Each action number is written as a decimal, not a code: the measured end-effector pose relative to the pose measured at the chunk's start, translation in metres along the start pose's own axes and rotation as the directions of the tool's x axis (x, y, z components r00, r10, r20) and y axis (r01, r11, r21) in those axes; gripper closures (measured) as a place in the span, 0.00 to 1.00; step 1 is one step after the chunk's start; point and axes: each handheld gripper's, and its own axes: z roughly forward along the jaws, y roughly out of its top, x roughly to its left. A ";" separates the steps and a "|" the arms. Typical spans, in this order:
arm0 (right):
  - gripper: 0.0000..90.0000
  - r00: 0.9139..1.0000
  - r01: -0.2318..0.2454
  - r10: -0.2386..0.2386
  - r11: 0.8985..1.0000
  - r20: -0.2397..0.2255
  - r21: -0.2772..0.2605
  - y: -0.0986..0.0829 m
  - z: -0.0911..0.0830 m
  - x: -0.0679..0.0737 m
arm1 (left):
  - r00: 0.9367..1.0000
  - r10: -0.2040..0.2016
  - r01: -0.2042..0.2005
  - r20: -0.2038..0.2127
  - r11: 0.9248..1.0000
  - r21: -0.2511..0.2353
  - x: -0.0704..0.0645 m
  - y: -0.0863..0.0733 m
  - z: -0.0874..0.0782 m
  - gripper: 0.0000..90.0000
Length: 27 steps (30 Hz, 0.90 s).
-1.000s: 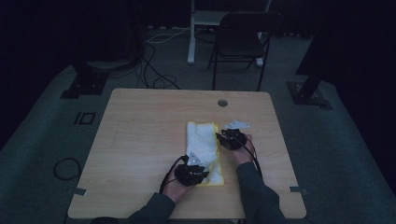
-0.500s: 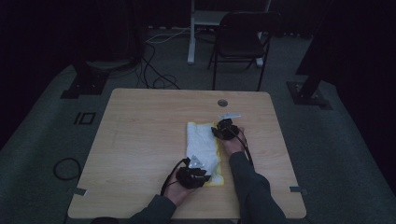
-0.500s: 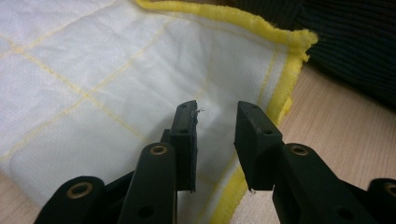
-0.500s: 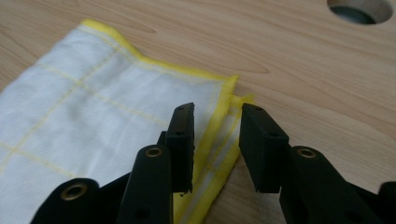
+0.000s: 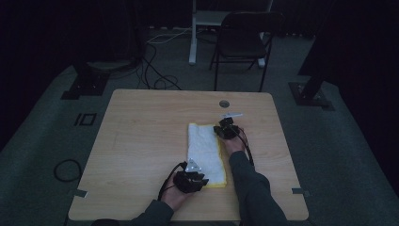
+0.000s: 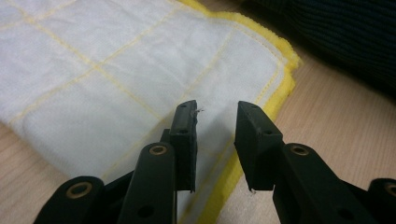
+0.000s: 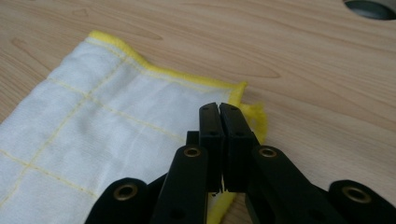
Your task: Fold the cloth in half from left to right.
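A white cloth (image 5: 205,151) with yellow edging and a yellow stitched grid lay folded into a long strip on the wooden table (image 5: 141,141), its long axis running from the person's edge of the table toward the far edge, where a round grommet hole (image 5: 224,103) sat just beyond the cloth's far end.

The left gripper (image 6: 215,140) hung over the cloth's near end, its jaws parted by a moderate gap with nothing between them; below and ahead of the tips lay the near corner, where the yellow hem turned. In the high view the left gripper (image 5: 190,179) sat right at that near end, beside the person's dark sleeve (image 5: 251,188).

The right gripper (image 7: 219,140) was at the cloth's far corner, on the side nearest the grommet hole. Its jaws stood pressed together, with yellow hem showing just beyond and beneath the tips; whether any cloth was pinched between them could not be told. In the high view the right gripper (image 5: 227,129) rested against the cloth's far right corner.

So the grippers stood at opposite ends of the strip, one at each end of its long axis. Judging by this, a fold end to end would likely bring the far corner toward the left gripper, which was nearer the near hem and ready to close on it
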 end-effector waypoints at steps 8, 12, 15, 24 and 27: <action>0.99 1.000 0.008 -0.007 1.000 0.015 -0.026 0.000 -0.008 -0.002 | 1.000 0.001 -0.001 -0.003 1.000 0.000 -0.001 -0.005 -0.003 0.77; 1.00 0.999 0.018 -0.017 0.999 0.031 -0.035 0.000 -0.012 -0.004 | 1.000 -0.001 0.001 -0.001 1.000 -0.002 -0.001 -0.006 -0.005 0.77; 1.00 0.999 0.013 -0.011 0.999 0.039 -0.043 0.001 -0.015 -0.006 | 1.000 0.001 -0.001 0.001 1.000 0.002 -0.001 -0.007 -0.006 0.77; 0.95 0.999 -0.003 0.003 1.000 0.052 -0.002 -0.004 -0.009 -0.011 | 1.000 -0.004 0.004 -0.019 1.000 -0.020 0.002 -0.006 -0.015 0.75; 0.91 0.999 -0.009 0.009 1.000 0.048 -0.003 -0.005 -0.008 -0.012 | 0.999 -0.016 0.015 -0.039 0.999 -0.040 0.009 -0.003 -0.021 0.75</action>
